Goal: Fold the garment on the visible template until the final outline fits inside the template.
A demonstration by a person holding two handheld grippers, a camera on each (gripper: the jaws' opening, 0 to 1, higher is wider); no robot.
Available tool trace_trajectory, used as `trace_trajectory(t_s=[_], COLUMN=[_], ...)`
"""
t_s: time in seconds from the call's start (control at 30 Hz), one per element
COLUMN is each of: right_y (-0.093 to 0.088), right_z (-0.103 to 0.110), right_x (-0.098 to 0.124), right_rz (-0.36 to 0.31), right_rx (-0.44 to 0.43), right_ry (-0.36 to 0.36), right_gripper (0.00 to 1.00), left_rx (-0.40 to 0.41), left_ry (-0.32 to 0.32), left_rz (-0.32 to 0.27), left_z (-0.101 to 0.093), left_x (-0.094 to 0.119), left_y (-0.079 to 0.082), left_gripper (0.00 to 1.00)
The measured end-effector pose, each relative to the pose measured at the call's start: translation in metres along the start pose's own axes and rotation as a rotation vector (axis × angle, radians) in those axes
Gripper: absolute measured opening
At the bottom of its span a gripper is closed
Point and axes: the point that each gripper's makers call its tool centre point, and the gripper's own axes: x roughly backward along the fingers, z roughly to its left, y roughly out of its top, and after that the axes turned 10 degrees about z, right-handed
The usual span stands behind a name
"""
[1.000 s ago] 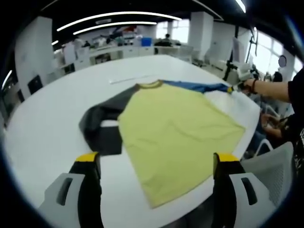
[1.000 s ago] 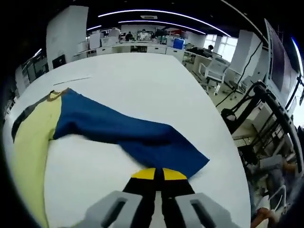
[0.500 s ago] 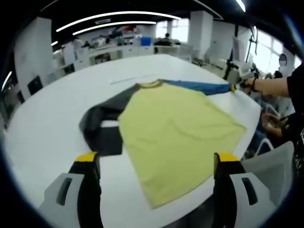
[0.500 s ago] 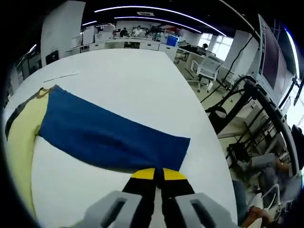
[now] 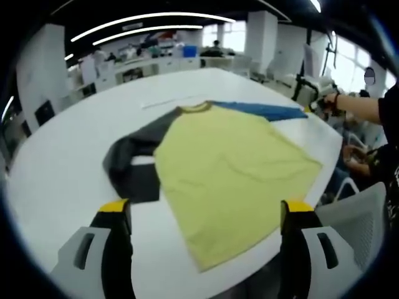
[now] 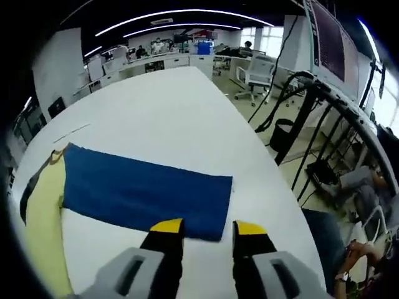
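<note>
While the garment (image 5: pixel 230 165) lies flat on the white worktop (image 5: pixel 56 174), the left hand-held gripper (image 5: pixel 202 218) is held ahead of its hem, jaws wide apart with nothing between them. Yellow body, dark grey sleeve (image 5: pixel 134 159) folded toward the left jaw and blue sleeve (image 5: pixel 262 110) stretched away are seen in the left gripper view. In the right gripper view the blue sleeve (image 6: pixel 143 190) is laid out straight, its cuff edge just beyond the right hand-held gripper (image 6: pixel 206 229), whose jaws are parted and grip nothing. Office chairs (image 6: pixel 259 65) and cables stand past the worktop edge; a person's arm (image 5: pixel 365 112) is seen at the far side.
</note>
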Motion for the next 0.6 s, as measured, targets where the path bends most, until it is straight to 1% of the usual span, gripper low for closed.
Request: trace_trajectory(t_s=[0.07,0.23,0.3,0.43,0.47,0.6], right_y=[-0.001,-0.011,-0.014,-0.019,-0.017,-0.016], right_z=[-0.001,0.001,-0.003,-0.003,-0.001,0.0], right_x=[-0.001,-0.014,-0.019,-0.024,-0.023,-0.024], right_rz=[0.003,0.031,0.038,0.057,0.046,0.042], right_rx=[-0.002,-0.021,-0.022,-0.046,-0.06,-0.074], right_ry=[-0.01,-0.019,-0.039,-0.025,-0.021,-0.022], right_gripper=[0.26,0.25,0.24,0.2,0.19,0.15], left_rx=[0.001,-0.001,0.001,0.003,0.004,0.011], left_ry=[-0.002,0.002,0.005,0.014,0.015,0.017], left_rz=[-0.003,-0.011,-0.02,-0.022,-0.021,-0.017], left_z=[-0.001,0.0,0.001,0.004,0.005,0.006], left_x=[0.0,0.001,0.002,0.003,0.003,0.003], left_y=[0.001,0.003,0.005,0.005,0.004,0.003], left_gripper=[0.96,0.96,0.96,0.96,0.96,0.95])
